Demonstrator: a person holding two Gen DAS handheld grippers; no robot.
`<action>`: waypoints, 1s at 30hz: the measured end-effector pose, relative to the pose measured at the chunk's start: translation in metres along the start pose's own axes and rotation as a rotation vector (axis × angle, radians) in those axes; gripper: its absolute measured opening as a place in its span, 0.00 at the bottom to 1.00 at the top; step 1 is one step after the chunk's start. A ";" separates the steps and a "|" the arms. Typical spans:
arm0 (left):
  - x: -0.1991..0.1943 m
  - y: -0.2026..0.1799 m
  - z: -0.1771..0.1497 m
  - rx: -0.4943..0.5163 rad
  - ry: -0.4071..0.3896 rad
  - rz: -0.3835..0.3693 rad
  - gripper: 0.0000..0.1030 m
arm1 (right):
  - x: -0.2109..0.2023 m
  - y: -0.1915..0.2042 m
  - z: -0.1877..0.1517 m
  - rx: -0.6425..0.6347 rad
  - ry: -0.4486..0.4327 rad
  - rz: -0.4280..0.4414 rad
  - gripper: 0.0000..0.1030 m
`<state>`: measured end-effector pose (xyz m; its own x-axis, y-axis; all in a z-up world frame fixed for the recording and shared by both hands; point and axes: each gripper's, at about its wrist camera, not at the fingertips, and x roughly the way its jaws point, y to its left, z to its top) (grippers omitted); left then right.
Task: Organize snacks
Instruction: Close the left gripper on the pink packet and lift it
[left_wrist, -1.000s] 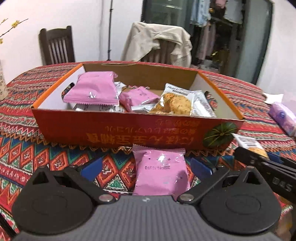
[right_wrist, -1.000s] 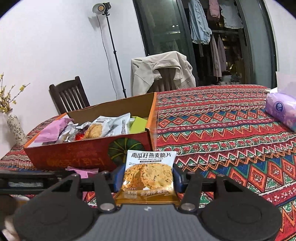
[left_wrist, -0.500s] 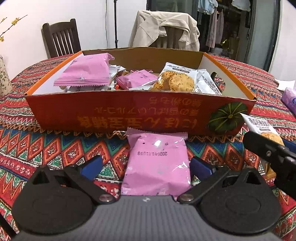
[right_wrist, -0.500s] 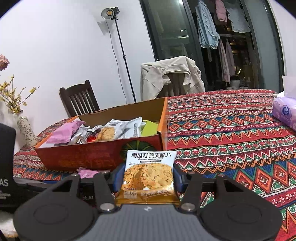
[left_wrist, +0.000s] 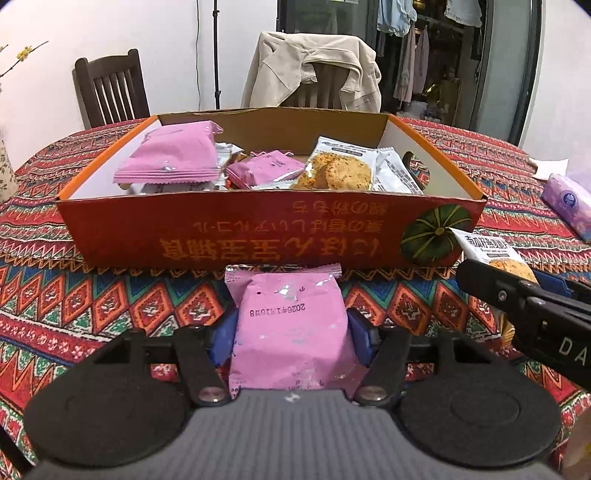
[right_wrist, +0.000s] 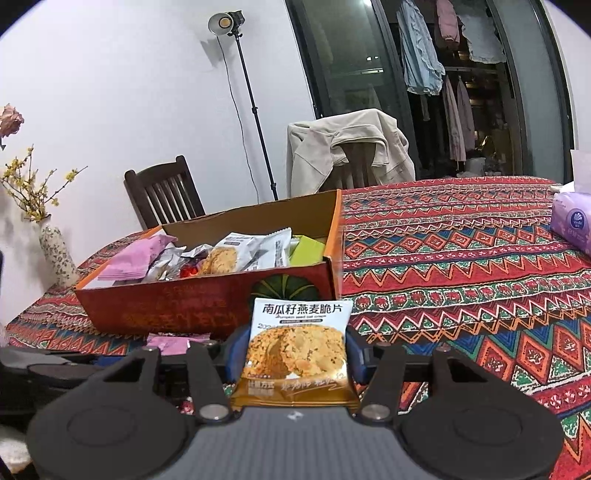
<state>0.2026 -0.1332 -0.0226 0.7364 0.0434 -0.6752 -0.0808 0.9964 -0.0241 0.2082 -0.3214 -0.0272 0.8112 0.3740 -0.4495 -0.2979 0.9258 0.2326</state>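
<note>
Obstacles: orange cardboard snack box (left_wrist: 236, 236), near wall upright just beyond the pink snack packet (left_wrist: 291, 332); left and centre of the box heaped with packets, far-right corner bare. Right gripper (left_wrist: 517, 295) crowds the right side. Free room: patterned tablecloth (right_wrist: 461, 266) right of the box, up to the purple tissue pack (right_wrist: 572, 221).

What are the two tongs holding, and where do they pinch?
Left tongs are closing on the pink packet, pads at its side edges. Right tongs pinch the cookie packet's sides.
</note>
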 end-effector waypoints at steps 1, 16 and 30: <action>-0.003 0.002 -0.001 -0.005 -0.004 -0.003 0.61 | 0.000 0.000 0.000 0.000 -0.004 0.005 0.52; -0.049 0.040 0.001 -0.019 -0.123 -0.043 0.61 | -0.013 0.021 0.003 -0.079 -0.072 0.050 0.52; -0.071 0.075 -0.010 -0.074 -0.176 -0.103 0.61 | -0.026 0.056 0.008 -0.145 -0.070 0.007 0.52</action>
<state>0.1377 -0.0619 0.0161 0.8488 -0.0402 -0.5271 -0.0430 0.9886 -0.1446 0.1738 -0.2795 0.0043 0.8407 0.3800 -0.3856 -0.3686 0.9235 0.1064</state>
